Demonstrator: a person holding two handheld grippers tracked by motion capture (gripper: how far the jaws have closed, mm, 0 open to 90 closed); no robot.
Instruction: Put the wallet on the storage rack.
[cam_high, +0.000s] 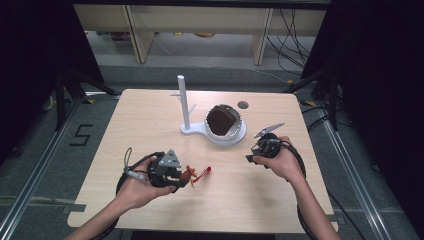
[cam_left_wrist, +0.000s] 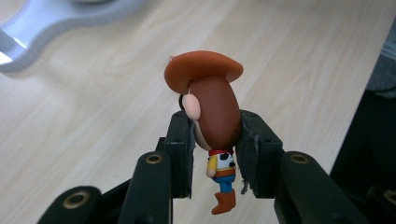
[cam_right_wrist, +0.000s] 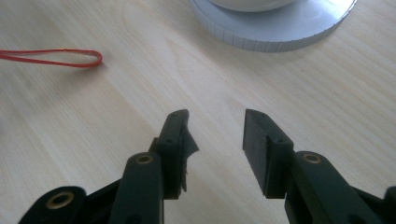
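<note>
A small cowboy figurine (cam_left_wrist: 217, 112) with a brown hat, yellow shirt and blue trousers hangs between the jaws of my left gripper (cam_left_wrist: 215, 135), which is shut on its head. In the high view the left gripper (cam_high: 181, 176) sits at the table's front left with the figurine (cam_high: 188, 174) at its tip. The figurine's red loop cord (cam_high: 204, 172) trails to the right on the wood. My right gripper (cam_right_wrist: 215, 126) is open with nothing between its jaws. It hovers low over the table at the right (cam_high: 252, 156), with the red loop cord (cam_right_wrist: 56, 58) lying ahead to its left.
A white stand (cam_high: 192, 131) with an upright post (cam_high: 182, 100) and a round dish holding a dark disc (cam_high: 222, 121) stands mid-table. Its base shows near both grippers (cam_left_wrist: 56, 23) (cam_right_wrist: 275, 28). A small dark hole (cam_high: 243, 105) lies behind it.
</note>
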